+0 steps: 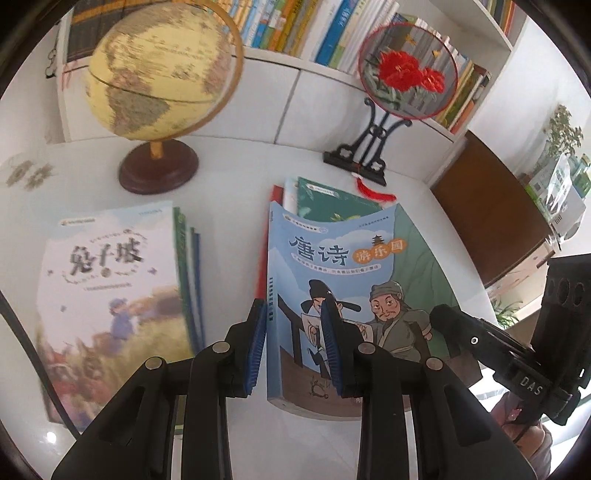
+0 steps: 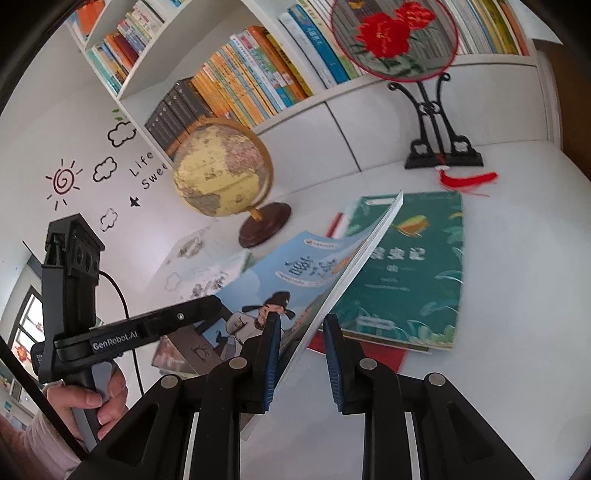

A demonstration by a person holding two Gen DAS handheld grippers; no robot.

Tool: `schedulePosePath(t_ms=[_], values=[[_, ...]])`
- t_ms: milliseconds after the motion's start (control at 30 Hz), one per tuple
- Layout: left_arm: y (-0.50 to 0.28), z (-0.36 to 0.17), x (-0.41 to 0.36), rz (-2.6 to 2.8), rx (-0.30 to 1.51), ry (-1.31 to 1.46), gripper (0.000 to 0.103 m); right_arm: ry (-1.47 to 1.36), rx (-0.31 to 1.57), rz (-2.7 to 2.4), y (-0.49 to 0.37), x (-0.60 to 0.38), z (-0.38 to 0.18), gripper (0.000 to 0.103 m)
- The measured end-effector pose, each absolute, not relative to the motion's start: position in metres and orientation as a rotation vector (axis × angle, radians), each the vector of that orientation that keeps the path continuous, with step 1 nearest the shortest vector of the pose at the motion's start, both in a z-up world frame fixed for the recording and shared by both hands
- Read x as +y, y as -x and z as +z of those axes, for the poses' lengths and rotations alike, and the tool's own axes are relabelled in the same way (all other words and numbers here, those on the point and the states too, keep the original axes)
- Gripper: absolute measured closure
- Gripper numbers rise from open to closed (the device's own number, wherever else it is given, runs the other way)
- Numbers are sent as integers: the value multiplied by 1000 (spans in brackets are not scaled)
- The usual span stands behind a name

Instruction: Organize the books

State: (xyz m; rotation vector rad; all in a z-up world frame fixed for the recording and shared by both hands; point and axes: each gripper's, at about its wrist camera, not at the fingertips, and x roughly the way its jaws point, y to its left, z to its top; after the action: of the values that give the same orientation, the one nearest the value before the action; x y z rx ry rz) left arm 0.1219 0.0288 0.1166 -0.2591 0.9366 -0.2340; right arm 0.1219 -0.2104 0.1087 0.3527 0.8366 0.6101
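Note:
A blue picture book [image 1: 332,266] with two drawn figures on its cover hangs tilted above the white table [image 1: 229,184], carried by both grippers. My left gripper [image 1: 293,310] is shut on its spine side, one pad left of the spine and the other on the cover. From the right, the right gripper [image 1: 443,317] reaches its outer edge. In the right wrist view the blue book [image 2: 266,280] shows nearly edge-on, and my right gripper [image 2: 302,319] is shut on that edge. Below it a green book [image 2: 406,273] lies on a red one [image 2: 369,354].
To the left lies a stack topped by a white book [image 1: 110,288]. A globe [image 1: 159,74] and a round flower fan on a black stand [image 1: 410,70] stand at the back. Behind them is a filled bookshelf [image 1: 314,29]. A hand [image 2: 85,402] grips the left gripper's handle.

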Motion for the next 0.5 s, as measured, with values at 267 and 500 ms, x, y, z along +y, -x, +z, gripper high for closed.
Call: schedulePosePath(t_ms=[267, 500], values=[[-119, 129, 72, -204, 896, 266, 77, -319, 801, 649, -126, -168, 129, 79], [-112, 139, 115, -166, 872, 284, 77, -306, 793, 699, -133, -126, 134, 79]])
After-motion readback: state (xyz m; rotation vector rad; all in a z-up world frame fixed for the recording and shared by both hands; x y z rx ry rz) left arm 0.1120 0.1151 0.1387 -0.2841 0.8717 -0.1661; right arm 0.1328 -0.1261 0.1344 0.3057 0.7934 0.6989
